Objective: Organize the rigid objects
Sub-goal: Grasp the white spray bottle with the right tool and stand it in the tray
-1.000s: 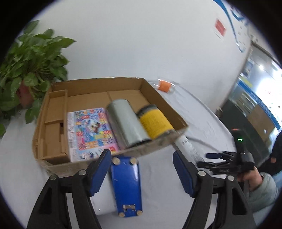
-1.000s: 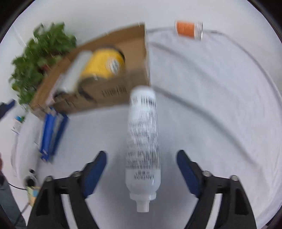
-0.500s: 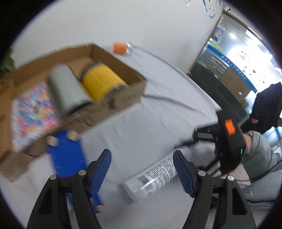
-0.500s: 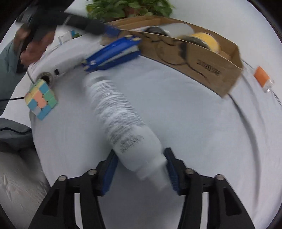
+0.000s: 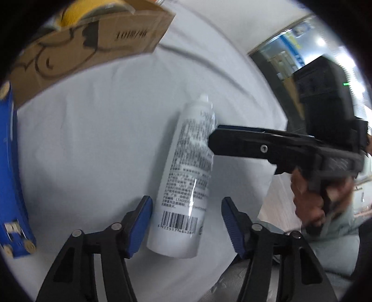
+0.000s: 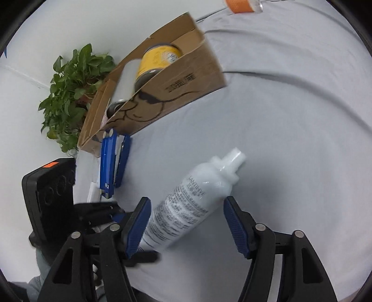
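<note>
On the white cloth, near the table's front edge: we log a white bottle (image 5: 186,176) lying on its side, nozzle end away from the edge.
Left gripper (image 5: 186,225): jaws wide, blue pads (image 5: 139,226) either side of the bottle's barcoded base; we see a gap on the right, contact on the left unclear.
Right gripper (image 6: 186,223): jaws wide, straddling the bottle's body; no firm grip visible.
Cardboard box (image 6: 176,93): farther back on the table, holding a yellow can (image 6: 158,61) and a grey can (image 6: 124,81).
Blue case (image 6: 114,162): just beside the box's near wall.
Orange item (image 6: 241,4): near the far edge.
Potted plant (image 6: 72,90): behind the box.
</note>
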`<action>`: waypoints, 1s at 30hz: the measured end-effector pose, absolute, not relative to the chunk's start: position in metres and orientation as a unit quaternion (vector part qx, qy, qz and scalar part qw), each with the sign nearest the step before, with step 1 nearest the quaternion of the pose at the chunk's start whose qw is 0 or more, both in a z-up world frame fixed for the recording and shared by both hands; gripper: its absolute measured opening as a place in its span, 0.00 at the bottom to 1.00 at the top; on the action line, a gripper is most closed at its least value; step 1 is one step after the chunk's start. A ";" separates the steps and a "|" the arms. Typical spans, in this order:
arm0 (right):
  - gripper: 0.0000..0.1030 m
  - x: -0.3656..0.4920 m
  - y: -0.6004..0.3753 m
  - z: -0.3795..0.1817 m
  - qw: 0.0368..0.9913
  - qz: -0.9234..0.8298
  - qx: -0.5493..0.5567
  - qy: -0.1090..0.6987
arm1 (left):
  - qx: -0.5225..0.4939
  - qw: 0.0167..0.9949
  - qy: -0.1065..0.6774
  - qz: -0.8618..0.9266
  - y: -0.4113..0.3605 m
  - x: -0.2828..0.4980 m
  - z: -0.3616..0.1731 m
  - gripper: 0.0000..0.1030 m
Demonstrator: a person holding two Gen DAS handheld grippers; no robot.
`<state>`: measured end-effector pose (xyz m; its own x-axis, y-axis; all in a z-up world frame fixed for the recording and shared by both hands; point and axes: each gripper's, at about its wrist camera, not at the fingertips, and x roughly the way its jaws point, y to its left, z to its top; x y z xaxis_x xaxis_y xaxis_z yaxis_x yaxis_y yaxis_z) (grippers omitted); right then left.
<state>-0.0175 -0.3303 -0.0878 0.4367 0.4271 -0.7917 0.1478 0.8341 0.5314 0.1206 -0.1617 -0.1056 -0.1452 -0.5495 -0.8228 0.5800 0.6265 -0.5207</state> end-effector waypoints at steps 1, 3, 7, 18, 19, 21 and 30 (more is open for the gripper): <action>0.64 -0.008 -0.317 -0.087 0.806 0.077 0.262 0.524 | 0.019 0.649 0.637 -0.415 -0.165 0.118 -0.110 0.56; 0.61 -0.002 -0.303 -0.097 0.802 0.060 0.252 0.538 | 0.018 0.656 0.639 -0.401 -0.167 0.113 -0.108 0.53; 0.53 0.009 -0.286 -0.103 0.812 0.054 0.238 0.530 | 0.008 0.670 0.644 -0.370 -0.169 0.107 -0.108 0.42; 0.43 0.073 -0.321 -0.009 0.880 0.105 0.187 0.425 | -0.018 0.764 0.560 -0.320 -0.191 0.137 -0.040 0.44; 0.43 0.088 -0.326 0.005 0.887 0.110 0.170 0.416 | -0.023 0.775 0.545 -0.319 -0.196 0.149 -0.028 0.43; 0.43 0.121 -0.339 0.027 0.894 0.116 0.148 0.407 | -0.051 0.788 0.524 -0.318 -0.203 0.182 -0.006 0.43; 0.43 0.264 -0.368 0.012 0.857 0.157 0.110 0.478 | -0.143 0.767 0.562 -0.273 -0.214 0.305 -0.017 0.43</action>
<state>0.2641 -0.3682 0.0119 0.4942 0.3741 -0.7847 -0.1633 0.9265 0.3389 0.3049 -0.2135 -0.0168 0.2187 -0.5797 -0.7849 0.2572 0.8102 -0.5267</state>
